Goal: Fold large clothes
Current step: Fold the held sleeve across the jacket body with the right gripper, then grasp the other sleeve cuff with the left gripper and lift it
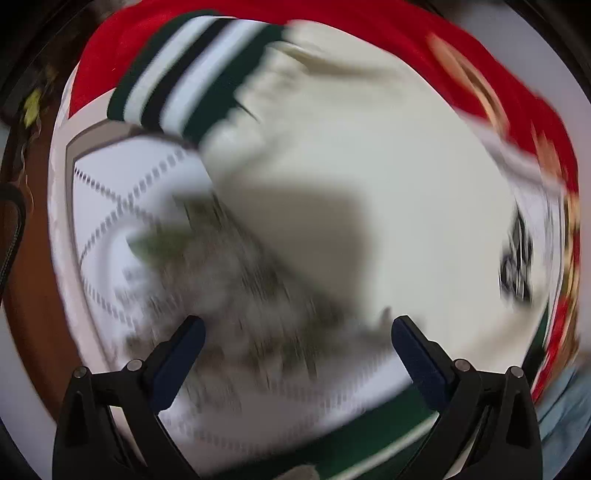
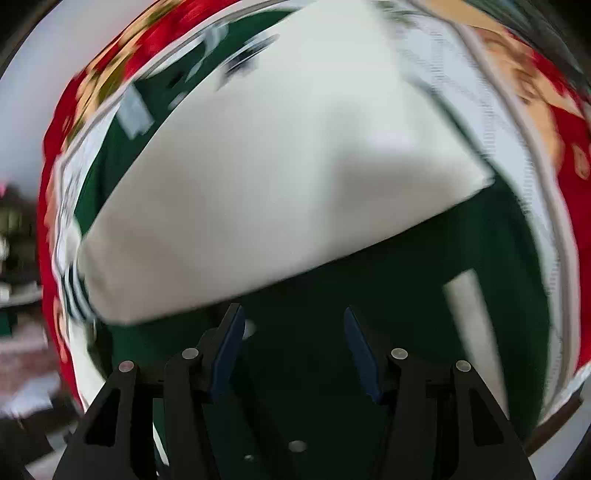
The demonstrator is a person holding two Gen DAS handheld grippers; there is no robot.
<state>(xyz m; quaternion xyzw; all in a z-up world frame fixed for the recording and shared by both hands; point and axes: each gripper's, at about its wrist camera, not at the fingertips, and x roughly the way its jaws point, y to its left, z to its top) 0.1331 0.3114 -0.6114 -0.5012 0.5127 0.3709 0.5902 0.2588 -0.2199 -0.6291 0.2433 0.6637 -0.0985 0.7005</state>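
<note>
So the garment here is a cream jacket point(image 1: 332, 166) with dark green body panels and a green-and-white striped ribbed cuff point(image 1: 184, 77) at the upper left of the left wrist view. It's lying on a white quilted cover point(image 1: 110, 192) over a red patterned cloth point(image 1: 406, 26). Looks soft and floppy, probably a bit weighty since it's thick, not slippery, nothing fragile. I'd grab at the ribbed cuff or a seam edge, since that's firmer than the loose middle. The left tongs point(image 1: 297, 328) are spread wide with nothing between them, hovering over the blurred sleeve area. The right tongs point(image 2: 293, 321) are partly spread over the dark green panel point(image 2: 369, 277), pinching nothing as far as I can tell. The cream edge runs diagonally just above them. The red cloth rims both views, so there's not much spare room.
</note>
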